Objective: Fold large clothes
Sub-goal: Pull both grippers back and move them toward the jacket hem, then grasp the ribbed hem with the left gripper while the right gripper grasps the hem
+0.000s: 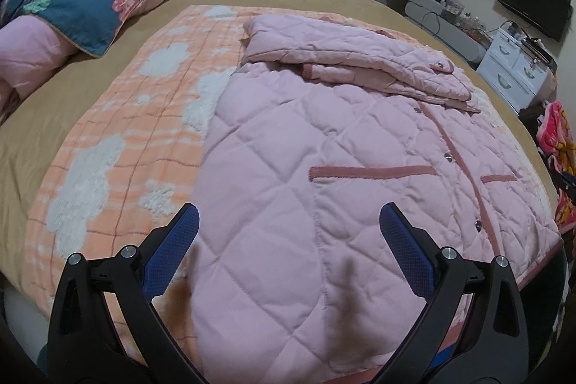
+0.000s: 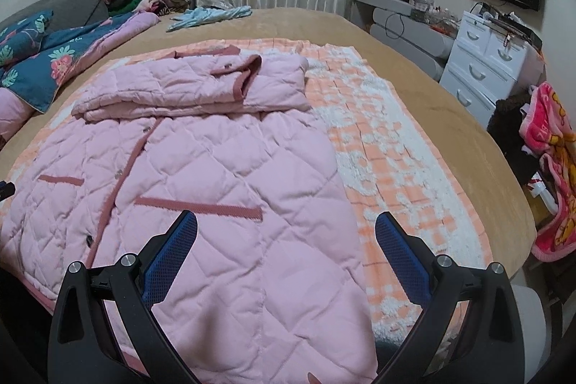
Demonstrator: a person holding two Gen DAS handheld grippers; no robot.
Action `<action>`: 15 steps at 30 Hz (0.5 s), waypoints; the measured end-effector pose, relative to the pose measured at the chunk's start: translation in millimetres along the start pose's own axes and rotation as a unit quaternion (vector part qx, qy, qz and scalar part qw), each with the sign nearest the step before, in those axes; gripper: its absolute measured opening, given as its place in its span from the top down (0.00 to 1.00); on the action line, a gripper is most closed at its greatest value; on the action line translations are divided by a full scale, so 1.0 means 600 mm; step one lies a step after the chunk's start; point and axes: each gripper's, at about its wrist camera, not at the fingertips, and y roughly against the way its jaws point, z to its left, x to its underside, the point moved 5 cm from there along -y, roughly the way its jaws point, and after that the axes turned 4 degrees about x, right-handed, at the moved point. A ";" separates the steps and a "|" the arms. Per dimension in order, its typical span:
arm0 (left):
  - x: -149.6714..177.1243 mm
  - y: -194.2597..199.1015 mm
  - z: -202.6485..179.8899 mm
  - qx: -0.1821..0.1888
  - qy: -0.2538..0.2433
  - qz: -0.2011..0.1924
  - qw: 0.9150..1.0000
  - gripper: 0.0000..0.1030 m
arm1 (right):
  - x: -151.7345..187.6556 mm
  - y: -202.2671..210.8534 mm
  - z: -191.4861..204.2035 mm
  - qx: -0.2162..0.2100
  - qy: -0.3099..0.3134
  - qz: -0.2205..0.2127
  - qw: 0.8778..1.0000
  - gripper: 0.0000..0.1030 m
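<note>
Both tools hang wide apart and hold nothing: the left tool (image 1: 288, 229) over the coat's (image 1: 324, 168) hem at one side, the right tool (image 2: 286, 233) over the hem at the other. Coat lies buttoned-side up on the blanket (image 1: 118, 139) along the near edge of the bed (image 1: 32, 132), its top part already folded down in a thick band. In my judgement, each tool should pinch a hem corner through all layers, then both lift level and lay the hem square over the band.
</note>
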 end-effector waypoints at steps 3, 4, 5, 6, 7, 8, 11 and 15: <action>0.008 -0.001 0.019 -0.002 0.014 0.007 1.000 0.09 | 0.008 -0.002 -0.007 0.001 0.000 0.008 1.000 0.04; 0.010 -0.002 0.022 -0.002 0.017 0.009 1.000 0.09 | 0.011 -0.004 -0.009 -0.002 -0.002 0.012 1.000 0.04; 0.015 -0.004 0.028 -0.001 0.022 0.015 1.000 0.09 | 0.015 -0.005 -0.011 -0.005 -0.004 0.016 1.000 0.04; 0.017 -0.005 0.031 -0.001 0.025 0.019 0.999 0.09 | 0.020 -0.008 -0.015 -0.007 -0.006 0.023 1.000 0.04; 0.022 -0.008 0.036 0.000 0.031 0.024 0.999 0.09 | 0.024 -0.010 -0.018 -0.006 -0.006 0.027 1.000 0.04; 0.027 -0.010 0.040 0.002 0.035 0.029 0.999 0.09 | 0.028 -0.011 -0.020 -0.005 -0.006 0.031 0.999 0.04; 0.042 -0.019 0.051 0.011 0.048 0.045 0.998 0.09 | 0.042 -0.016 -0.033 -0.004 -0.008 0.047 0.999 0.04; 0.061 -0.032 0.059 0.030 0.069 0.064 0.995 0.09 | 0.064 -0.020 -0.053 -0.004 -0.016 0.065 0.998 0.04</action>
